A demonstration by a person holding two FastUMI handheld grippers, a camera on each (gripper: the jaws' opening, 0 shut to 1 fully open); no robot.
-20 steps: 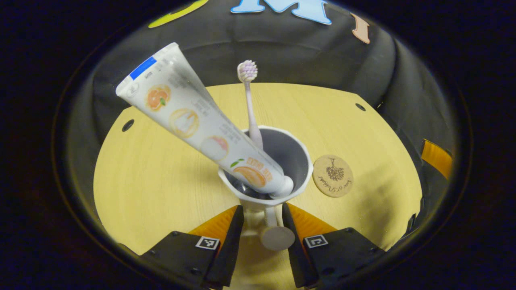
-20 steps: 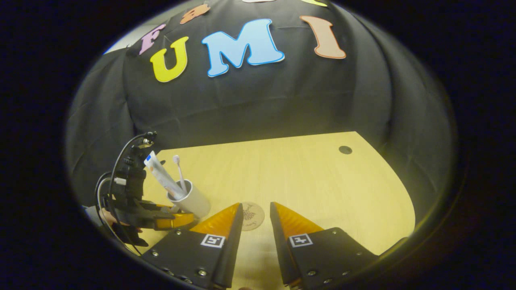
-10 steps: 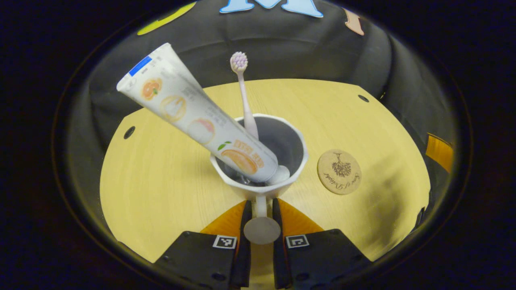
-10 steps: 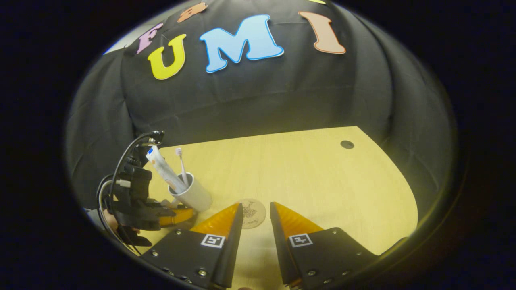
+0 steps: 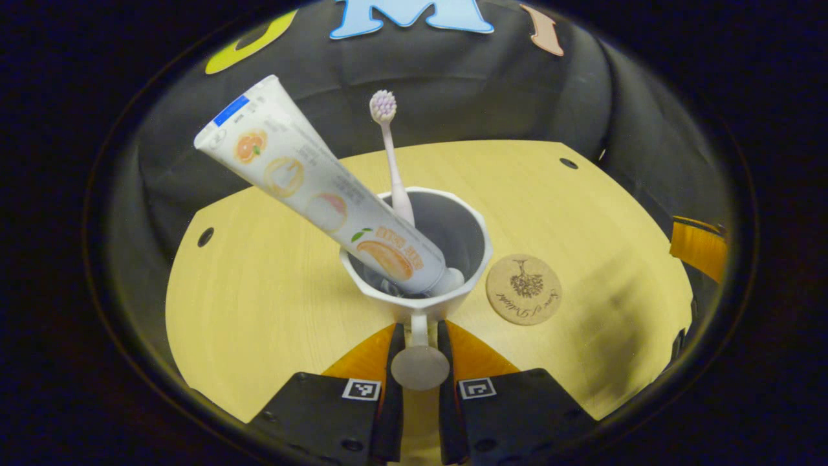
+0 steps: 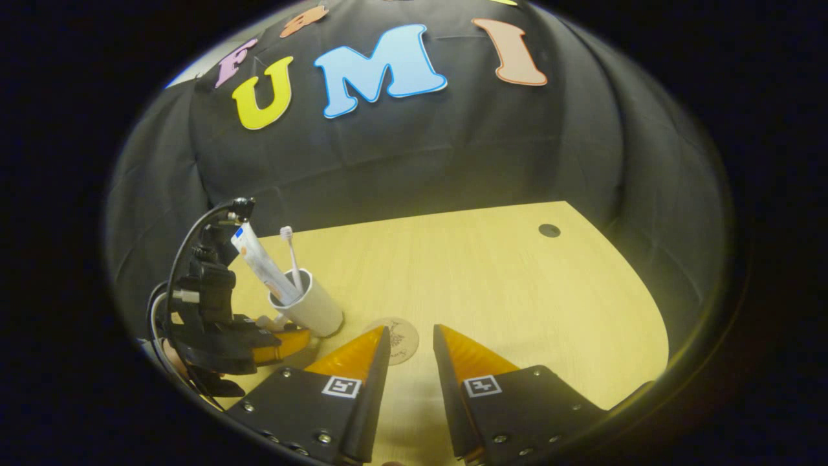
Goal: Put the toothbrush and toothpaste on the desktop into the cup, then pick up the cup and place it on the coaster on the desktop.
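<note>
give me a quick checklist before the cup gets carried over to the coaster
1. Toothpaste in the cup: ok, cap end down inside, tube leaning out over the rim.
2. Toothbrush in the cup: ok, standing with bristles up.
3. Left tool grip: ok, both fingers pressed on the cup handle.
4. Coaster free: ok, nothing on it, lying just beside the cup.
5. Right tool out of the path: not ok, its open fingertips hang close over the coaster.
6. Cup lifted off the desktop: cannot tell.
</note>
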